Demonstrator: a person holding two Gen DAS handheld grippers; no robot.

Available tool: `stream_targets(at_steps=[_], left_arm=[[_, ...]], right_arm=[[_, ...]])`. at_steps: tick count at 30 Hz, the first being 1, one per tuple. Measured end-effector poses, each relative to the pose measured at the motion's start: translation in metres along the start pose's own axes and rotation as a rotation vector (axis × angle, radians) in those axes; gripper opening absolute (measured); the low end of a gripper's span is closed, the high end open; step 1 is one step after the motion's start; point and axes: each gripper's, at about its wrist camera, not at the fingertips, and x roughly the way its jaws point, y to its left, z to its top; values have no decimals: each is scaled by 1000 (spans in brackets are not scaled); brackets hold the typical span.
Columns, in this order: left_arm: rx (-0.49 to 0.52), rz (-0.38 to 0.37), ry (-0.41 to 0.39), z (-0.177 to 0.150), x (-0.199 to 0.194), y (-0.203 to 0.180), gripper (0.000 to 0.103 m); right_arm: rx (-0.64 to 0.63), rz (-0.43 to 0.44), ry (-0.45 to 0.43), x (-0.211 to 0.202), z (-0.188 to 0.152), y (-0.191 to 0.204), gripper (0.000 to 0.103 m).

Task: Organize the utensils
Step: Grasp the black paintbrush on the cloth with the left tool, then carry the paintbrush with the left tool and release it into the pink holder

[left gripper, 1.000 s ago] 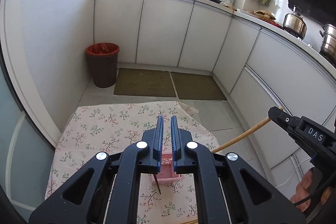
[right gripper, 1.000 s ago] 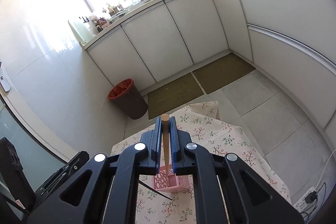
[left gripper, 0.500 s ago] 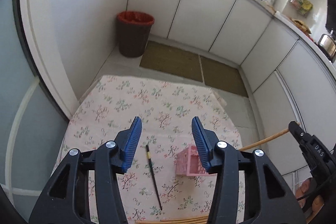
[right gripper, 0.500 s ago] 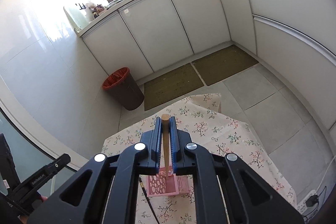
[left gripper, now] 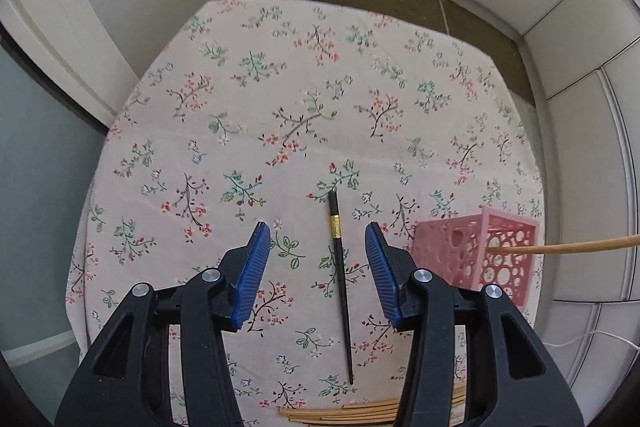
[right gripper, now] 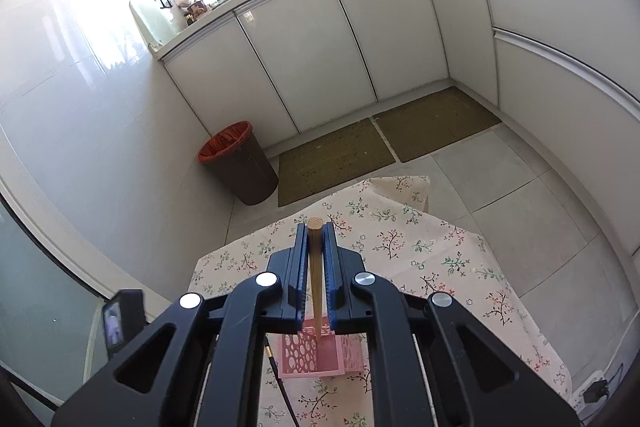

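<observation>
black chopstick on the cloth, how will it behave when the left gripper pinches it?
The black chopstick looks thin, straight and rigid, so probably stiff and light. It lies flat on the tablecloth, so the left gripper, open astride it, may scrape fabric. It tapers, so it may roll or pivot if nudged.

A black chopstick with a gold band lies flat on the floral cloth in front of you. To its right stands a pink perforated basket, and a wooden chopstick points down into it. More wooden chopsticks lie bundled nearest you.
</observation>
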Motion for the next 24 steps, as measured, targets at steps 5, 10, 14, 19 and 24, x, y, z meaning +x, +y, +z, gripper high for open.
stream_targets(at_steps=[5, 10, 14, 19, 24], left_arm=[[-28, 17, 57, 5, 49, -4, 44], [-14, 8, 105, 5, 78, -9, 14], [16, 23, 57, 4, 80, -9, 6], [28, -17, 8, 2, 49, 6, 6], [89, -107, -171, -7, -51, 10, 6]], right_arm=[[1, 18, -21, -13, 4, -1, 8], [9, 15, -16, -11, 5, -6, 8], [24, 11, 0, -7, 3, -10, 8], [33, 19, 0, -12, 6, -13, 8], [39, 28, -6, -21, 10, -14, 8]])
